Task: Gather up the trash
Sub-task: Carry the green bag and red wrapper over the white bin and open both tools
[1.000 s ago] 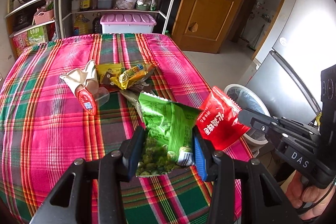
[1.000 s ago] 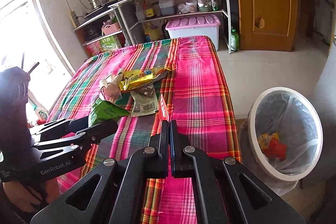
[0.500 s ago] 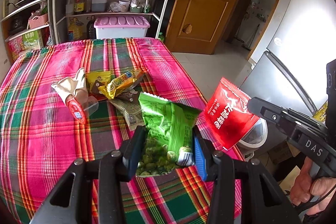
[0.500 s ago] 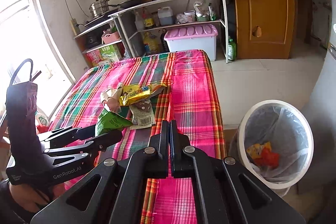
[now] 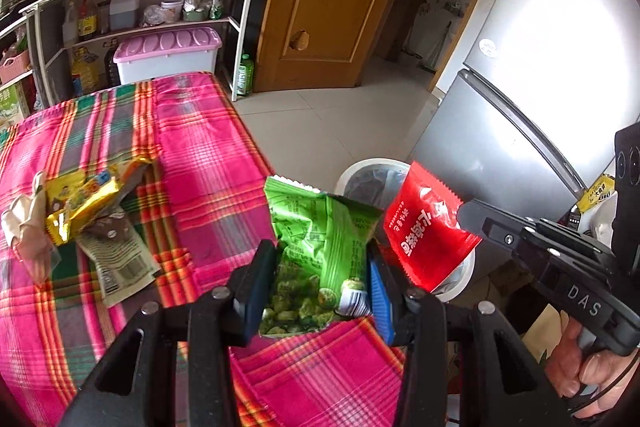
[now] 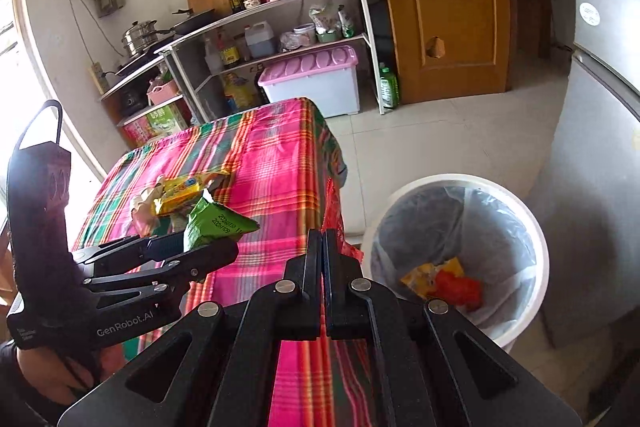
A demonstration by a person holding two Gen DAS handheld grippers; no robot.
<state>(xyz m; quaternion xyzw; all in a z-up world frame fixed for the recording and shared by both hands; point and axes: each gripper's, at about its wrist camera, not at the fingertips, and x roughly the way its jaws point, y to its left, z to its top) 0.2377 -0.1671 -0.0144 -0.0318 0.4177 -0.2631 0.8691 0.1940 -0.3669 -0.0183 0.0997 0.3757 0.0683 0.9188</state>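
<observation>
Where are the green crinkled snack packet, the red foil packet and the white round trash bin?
green crinkled snack packet [image 5: 320, 231], left wrist view, printed front.
red foil packet [image 5: 424, 227], left wrist view, lettered face.
white round trash bin [image 6: 536, 227], right wrist view, rim.

Two grippers are in view: the left gripper with one green snack bag between its fingers, the right gripper with one red packet. Left of the left gripper, on the plaid tablecloth, lie three more pieces: one yellow wrapper, one crumpled tissue, one flat printed wrapper. Right of the right gripper stands one white bin.
</observation>
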